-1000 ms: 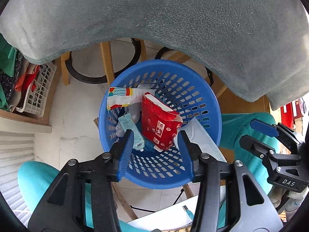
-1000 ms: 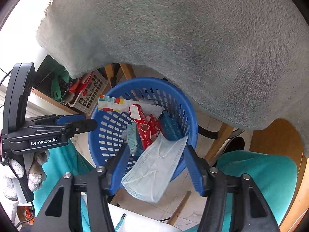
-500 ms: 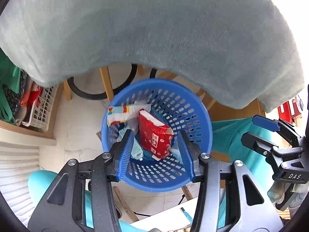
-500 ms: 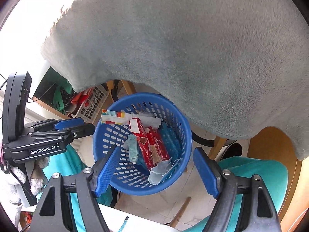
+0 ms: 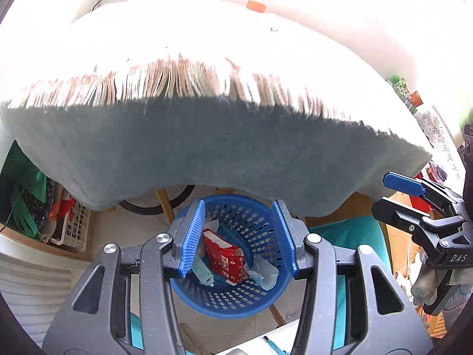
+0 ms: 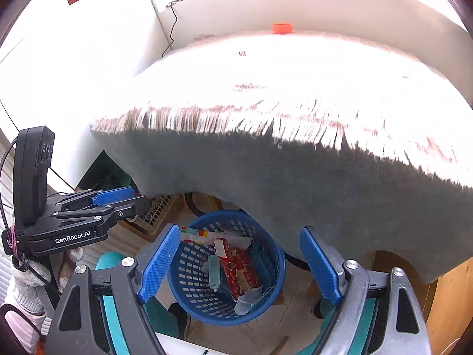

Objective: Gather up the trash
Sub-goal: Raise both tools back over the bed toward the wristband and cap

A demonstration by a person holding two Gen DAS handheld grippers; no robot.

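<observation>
both empty: left gripper (image 5: 239, 235) jaws moderately apart, right gripper (image 6: 241, 261) spread wide. blue basket (image 6: 273, 261) sits below and ahead of both, holding red packet (image 5: 223, 256) and face mask (image 6: 251, 297).

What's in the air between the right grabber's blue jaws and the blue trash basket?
Nothing. In the right wrist view, the right gripper hangs open above the blue basket, the gap bare; the face mask already lies inside.

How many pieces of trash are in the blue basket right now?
4 visible: striped wrapper at the rim, teal packet, red pack in the middle, face mask lowest. More may lie underneath.
</observation>
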